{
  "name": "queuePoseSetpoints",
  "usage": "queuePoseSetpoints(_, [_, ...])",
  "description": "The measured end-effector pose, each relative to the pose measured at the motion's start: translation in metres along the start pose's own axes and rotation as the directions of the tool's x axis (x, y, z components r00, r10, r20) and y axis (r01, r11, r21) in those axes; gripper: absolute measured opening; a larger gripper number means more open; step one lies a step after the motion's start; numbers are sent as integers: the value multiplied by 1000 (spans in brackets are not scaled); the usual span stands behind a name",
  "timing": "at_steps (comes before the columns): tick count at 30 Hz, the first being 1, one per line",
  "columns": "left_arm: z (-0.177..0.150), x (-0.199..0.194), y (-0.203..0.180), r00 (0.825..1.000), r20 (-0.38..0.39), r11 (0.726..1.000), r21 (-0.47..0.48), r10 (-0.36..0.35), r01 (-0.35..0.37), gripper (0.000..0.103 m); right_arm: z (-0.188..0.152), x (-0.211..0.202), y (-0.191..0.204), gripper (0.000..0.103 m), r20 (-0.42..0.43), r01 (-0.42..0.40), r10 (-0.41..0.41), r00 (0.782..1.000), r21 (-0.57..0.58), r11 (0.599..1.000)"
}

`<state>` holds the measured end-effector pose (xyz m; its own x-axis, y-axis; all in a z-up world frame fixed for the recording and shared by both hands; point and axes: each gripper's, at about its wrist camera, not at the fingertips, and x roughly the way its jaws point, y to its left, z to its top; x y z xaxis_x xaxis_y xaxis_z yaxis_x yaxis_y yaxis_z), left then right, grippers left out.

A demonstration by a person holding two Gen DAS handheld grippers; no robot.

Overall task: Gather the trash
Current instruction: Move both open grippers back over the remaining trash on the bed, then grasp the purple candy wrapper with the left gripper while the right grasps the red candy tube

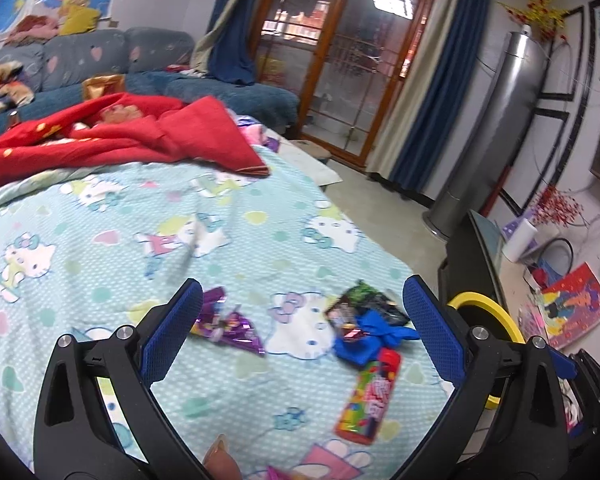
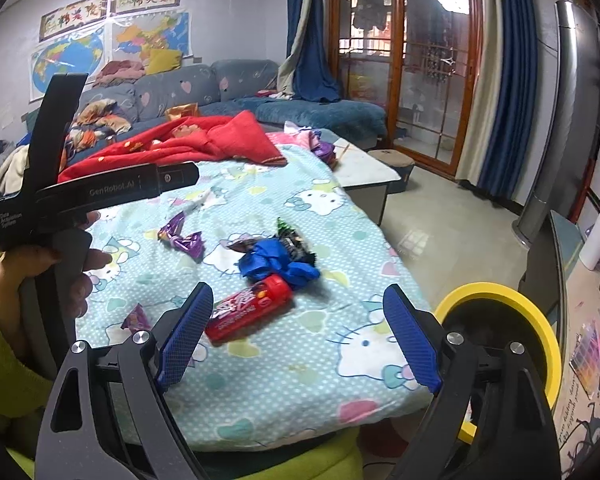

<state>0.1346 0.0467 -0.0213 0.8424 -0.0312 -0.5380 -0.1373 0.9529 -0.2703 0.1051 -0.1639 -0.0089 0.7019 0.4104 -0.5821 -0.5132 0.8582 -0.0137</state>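
1. Both tools are up over the Hello Kitty blanket (image 2: 300,392): the left gripper (image 1: 302,312) has its jaws spread wide with nothing between them, and the right gripper (image 2: 298,312) is just as wide and just as empty.
2. Landmark: the red candy tube (image 2: 250,309). It lies flat, just ahead of the right gripper toward its left finger, long axis slanting from near-left to far-right, cap end farther away.
3. By my read the right gripper is nearer.
4. Touching the tube's cap end sits the blue crumpled wrapper (image 2: 278,264), with a dark green packet (image 2: 296,242) just behind that.
5. Left of the tube, apart: purple foil wrappers (image 2: 180,236), and one small purple scrap (image 2: 137,319) nearer.
6. Count: one tube, one blue wrapper, one dark packet, and purple pieces, roughly three.
7. The yellow-rimmed bin (image 2: 500,296) waits right of the tube, off the blanket edge.
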Motion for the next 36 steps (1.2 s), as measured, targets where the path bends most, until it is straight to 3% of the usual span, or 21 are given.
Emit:
queuePoseSetpoints(15, [0,9,72,995,-38,988,-116,94,-98,92,7,52,23,84,-103,-42,47,994,52,998])
queuePoseSetpoints(25, [-17,37,82,991,-126,988,-145,42,-61,92,5,88,24,84,-173,-42,63,983,122,992])
queuePoseSetpoints(31, [-22,55,78,987,-159,986,-165,3,-30,83,0,108,19,83,-221,-53,97,971,196,979])
queuePoseSetpoints(36, [-27,69,81,982,-190,982,-185,6,-42,73,-7,118,20,73,-252,-70,128,959,226,972])
